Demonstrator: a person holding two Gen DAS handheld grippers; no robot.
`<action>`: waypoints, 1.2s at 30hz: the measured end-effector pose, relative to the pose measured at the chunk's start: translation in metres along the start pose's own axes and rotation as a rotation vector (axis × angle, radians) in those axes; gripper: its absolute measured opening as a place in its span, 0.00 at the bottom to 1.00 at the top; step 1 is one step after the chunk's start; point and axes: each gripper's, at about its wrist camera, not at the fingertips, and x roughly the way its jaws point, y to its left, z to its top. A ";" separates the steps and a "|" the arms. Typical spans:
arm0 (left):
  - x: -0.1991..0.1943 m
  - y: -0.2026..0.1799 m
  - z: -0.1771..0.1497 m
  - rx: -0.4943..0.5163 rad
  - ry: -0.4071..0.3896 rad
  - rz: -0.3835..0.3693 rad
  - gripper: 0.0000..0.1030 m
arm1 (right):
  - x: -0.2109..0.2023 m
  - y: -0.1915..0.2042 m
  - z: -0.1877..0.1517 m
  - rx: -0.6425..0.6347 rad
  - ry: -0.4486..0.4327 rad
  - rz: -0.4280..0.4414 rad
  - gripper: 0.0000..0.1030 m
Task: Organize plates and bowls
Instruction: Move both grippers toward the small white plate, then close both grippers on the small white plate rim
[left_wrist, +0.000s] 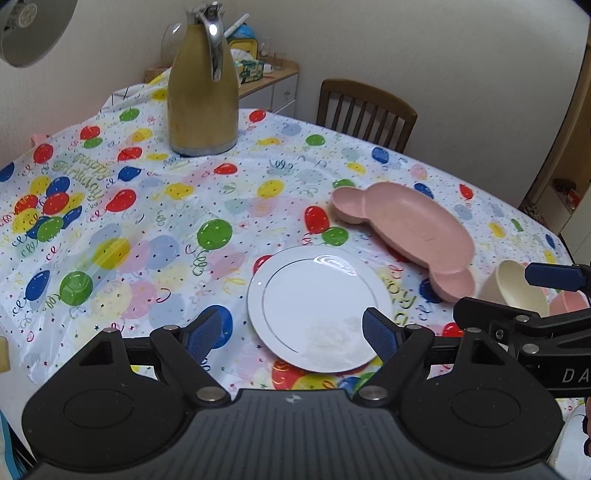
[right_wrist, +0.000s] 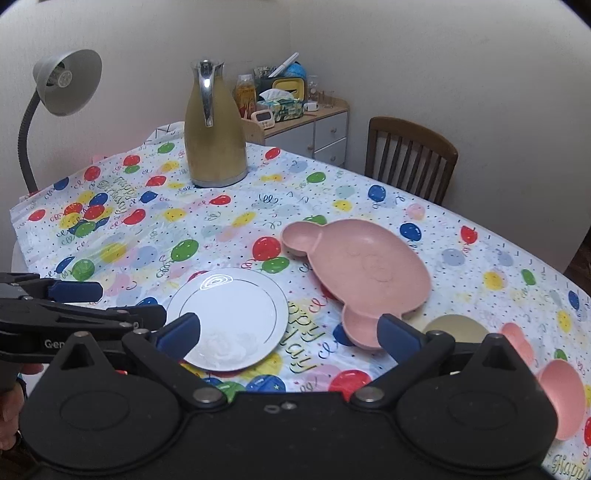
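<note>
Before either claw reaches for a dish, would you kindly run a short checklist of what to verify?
1. Left claw open: ok.
2. Right claw open: ok.
3. White plate lying flat and uncovered: ok.
4. Pink bear plate apart from the white plate: ok.
5. Thermos well clear of the dishes: ok.
6. Cream cup upright or tipped: cannot tell.
</note>
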 end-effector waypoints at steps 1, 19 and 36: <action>0.007 0.004 0.001 -0.006 0.008 0.005 0.81 | 0.008 0.001 0.002 0.002 0.014 0.009 0.99; 0.079 0.036 0.002 -0.101 0.114 -0.055 0.66 | 0.113 -0.007 0.002 0.035 0.204 0.059 0.70; 0.104 0.052 0.006 -0.172 0.168 -0.090 0.21 | 0.149 -0.016 0.004 0.128 0.279 0.122 0.29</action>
